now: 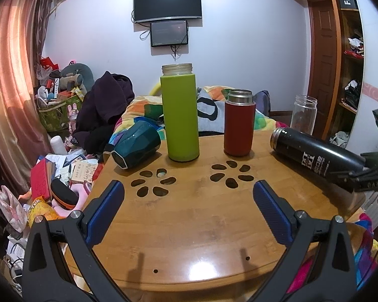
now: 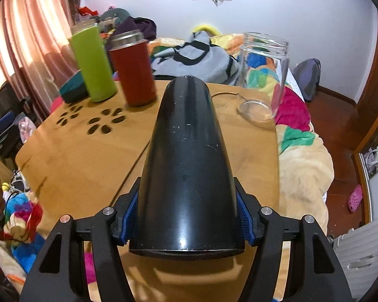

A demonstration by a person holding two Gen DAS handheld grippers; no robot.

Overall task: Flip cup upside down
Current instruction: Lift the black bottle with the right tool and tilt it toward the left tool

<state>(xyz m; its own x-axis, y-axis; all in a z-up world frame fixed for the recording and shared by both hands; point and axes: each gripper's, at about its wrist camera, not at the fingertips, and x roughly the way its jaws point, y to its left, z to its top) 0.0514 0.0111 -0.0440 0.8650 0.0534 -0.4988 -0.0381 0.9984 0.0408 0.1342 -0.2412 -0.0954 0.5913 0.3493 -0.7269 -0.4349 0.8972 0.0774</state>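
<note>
My right gripper [image 2: 186, 216] is shut on a black flask [image 2: 186, 166] near its base and holds it tilted almost flat above the wooden table [image 2: 75, 156], mouth pointing away. The left wrist view shows the same black flask [image 1: 315, 153] at the right with its steel mouth toward the table's middle, held by the right gripper [image 1: 365, 173]. My left gripper [image 1: 189, 201] is open and empty over the near table. A green cup [image 1: 180, 113], a red cup [image 1: 239, 125] and a clear glass cup [image 1: 303, 113] stand upright. A dark teal cup [image 1: 136, 148] lies on its side.
The table [image 1: 189, 226] has two flower-shaped cutouts [image 1: 231, 176]. A bed with a colourful blanket [image 2: 302, 130] lies behind and to the right. Clutter covers the floor at the left [image 1: 50, 176]. A wardrobe [image 1: 340, 63] stands at the right.
</note>
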